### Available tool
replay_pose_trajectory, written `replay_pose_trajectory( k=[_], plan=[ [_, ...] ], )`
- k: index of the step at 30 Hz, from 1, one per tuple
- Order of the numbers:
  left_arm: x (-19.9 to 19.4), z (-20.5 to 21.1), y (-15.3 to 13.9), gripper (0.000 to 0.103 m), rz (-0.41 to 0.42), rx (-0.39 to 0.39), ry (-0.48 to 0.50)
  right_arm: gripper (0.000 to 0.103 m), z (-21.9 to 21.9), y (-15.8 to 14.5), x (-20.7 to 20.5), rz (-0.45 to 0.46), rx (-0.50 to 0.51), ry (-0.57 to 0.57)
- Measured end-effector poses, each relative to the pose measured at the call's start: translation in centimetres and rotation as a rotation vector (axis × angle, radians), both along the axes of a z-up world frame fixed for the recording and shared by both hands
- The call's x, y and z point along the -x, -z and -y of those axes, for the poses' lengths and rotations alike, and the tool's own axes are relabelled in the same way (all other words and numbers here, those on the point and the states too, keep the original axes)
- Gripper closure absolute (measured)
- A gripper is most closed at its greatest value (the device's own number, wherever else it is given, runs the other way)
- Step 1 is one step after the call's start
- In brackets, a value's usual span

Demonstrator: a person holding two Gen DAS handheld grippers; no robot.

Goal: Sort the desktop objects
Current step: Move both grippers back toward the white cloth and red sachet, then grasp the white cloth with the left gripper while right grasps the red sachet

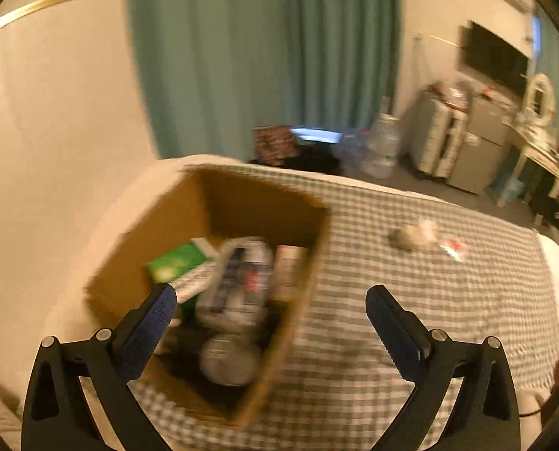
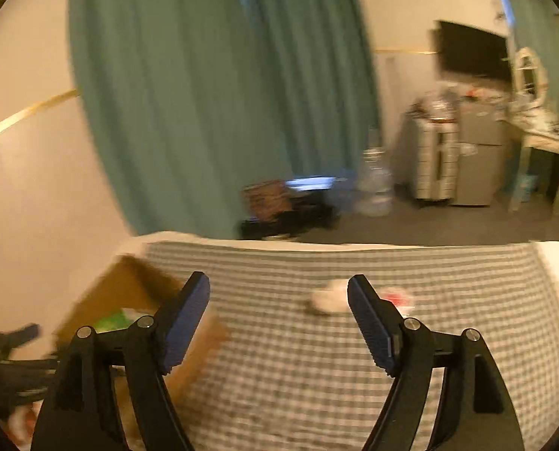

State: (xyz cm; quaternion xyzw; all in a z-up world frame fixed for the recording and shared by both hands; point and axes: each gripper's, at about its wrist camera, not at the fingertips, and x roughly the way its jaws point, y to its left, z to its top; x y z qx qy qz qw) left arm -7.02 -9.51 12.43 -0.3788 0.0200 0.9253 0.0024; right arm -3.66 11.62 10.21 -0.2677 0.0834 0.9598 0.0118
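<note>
Checked cloth point(image 1: 411, 300); both grippers wide apart, seemingly empty; left gripper point(image 1: 272, 312) over box point(image 1: 212, 203)

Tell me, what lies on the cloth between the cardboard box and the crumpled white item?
Only bare checkered cloth lies between the cardboard box and the crumpled white item. The left wrist view shows this stretch best, though it is blurred.

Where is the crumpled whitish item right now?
The crumpled whitish item lies on the checked cloth, right of the cardboard box, beside a red-and-white wrapper.
</note>
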Motion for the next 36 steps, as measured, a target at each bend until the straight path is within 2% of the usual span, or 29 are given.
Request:
replay_pose_trajectory(
  k=[5,9,13,18,21,28,36],
  plan=[
    [0.1,-7.2,2.2,0.0,0.012,-0.037,0.086,0.027,-5.8,1.8,-2.2,0.015,0.033,0.088],
    [0.9,-11.6,4.8,0.0,0.029,-0.078,0.117,0.027,-8.7,4.3,-2.5,0.042,0.059,0.099],
    [3.1,-15.3,7.4,0.0,0.04,-0.044,0.141,0.027,-10.8,7.3,-1.2,0.064,0.05,0.108],
    [7.3,-18.5,10.7,0.0,0.062,0.003,0.176,0.027,-12.2,11.6,2.5,0.123,0.091,0.099],
    [10.8,-20.0,12.9,0.0,0.073,0.027,0.184,0.027,-12.6,13.7,5.4,0.16,0.058,0.079],
    [17.8,-22.0,17.7,0.0,0.095,0.03,0.19,0.028,-13.9,18.0,12.3,0.233,0.022,0.043],
    [22.2,-23.4,20.9,0.0,0.071,0.059,0.192,0.03,-13.7,20.6,16.3,0.269,0.055,-0.036]
  ],
)
